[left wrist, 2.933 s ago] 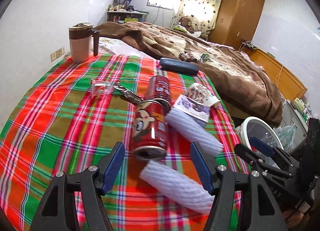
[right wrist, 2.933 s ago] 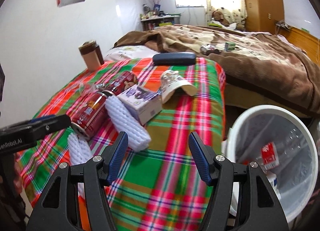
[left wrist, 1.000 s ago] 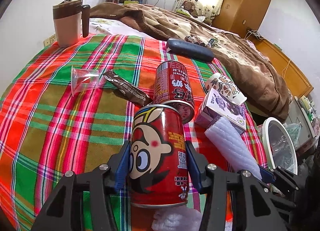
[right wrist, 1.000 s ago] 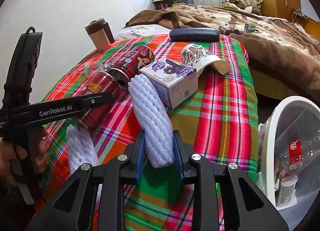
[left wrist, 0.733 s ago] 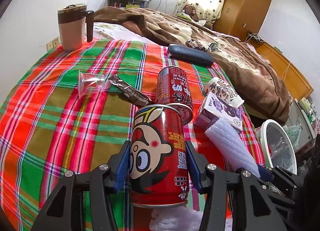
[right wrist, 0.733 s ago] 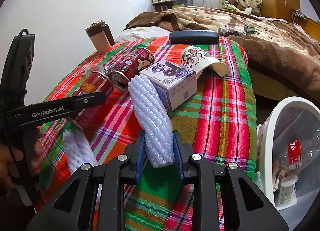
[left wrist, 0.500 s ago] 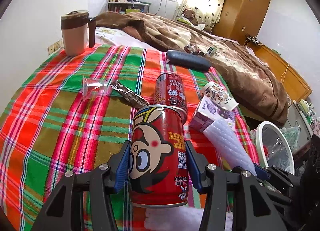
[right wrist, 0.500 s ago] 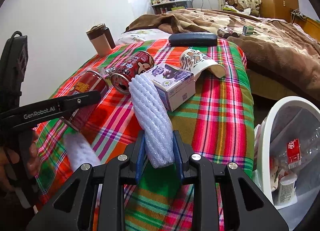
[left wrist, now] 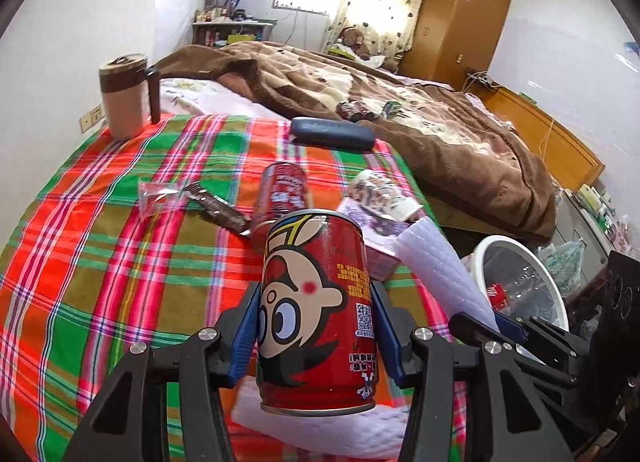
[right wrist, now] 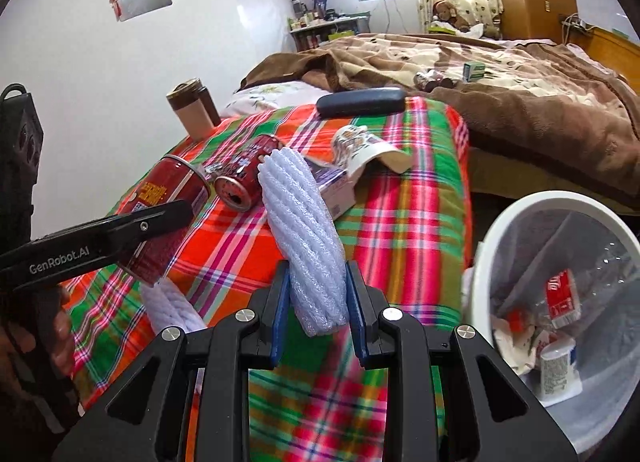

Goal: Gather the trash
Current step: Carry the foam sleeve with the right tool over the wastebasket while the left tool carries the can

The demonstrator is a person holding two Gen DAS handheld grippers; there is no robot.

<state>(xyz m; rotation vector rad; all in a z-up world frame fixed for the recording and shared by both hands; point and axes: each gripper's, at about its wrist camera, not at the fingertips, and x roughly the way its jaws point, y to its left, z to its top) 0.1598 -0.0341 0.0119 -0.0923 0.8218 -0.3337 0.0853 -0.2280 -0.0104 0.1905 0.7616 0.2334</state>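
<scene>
My left gripper (left wrist: 314,326) is shut on a red cartoon can (left wrist: 316,314) and holds it above the plaid cloth (left wrist: 100,262). My right gripper (right wrist: 316,302) is shut on a white foam sleeve (right wrist: 304,238), lifted off the cloth. A second foam sleeve (right wrist: 168,304) lies under the held can. On the cloth lie another red can (left wrist: 282,194), a purple carton (right wrist: 334,186), a paper cup (right wrist: 360,144), a brown wrapper (left wrist: 218,208) and a clear plastic cup (left wrist: 154,196). The white trash bin (right wrist: 516,214) stands right of the table, with trash inside.
A tan mug (left wrist: 124,102) stands at the cloth's far left corner. A dark case (left wrist: 332,133) lies at the far edge. A bed with a brown blanket (left wrist: 440,134) lies beyond the table. A white wall is on the left.
Both grippers closed on their items earlier and have since lifted: the can and the foam sleeve rose off the cloth and drew back toward the near edge.
</scene>
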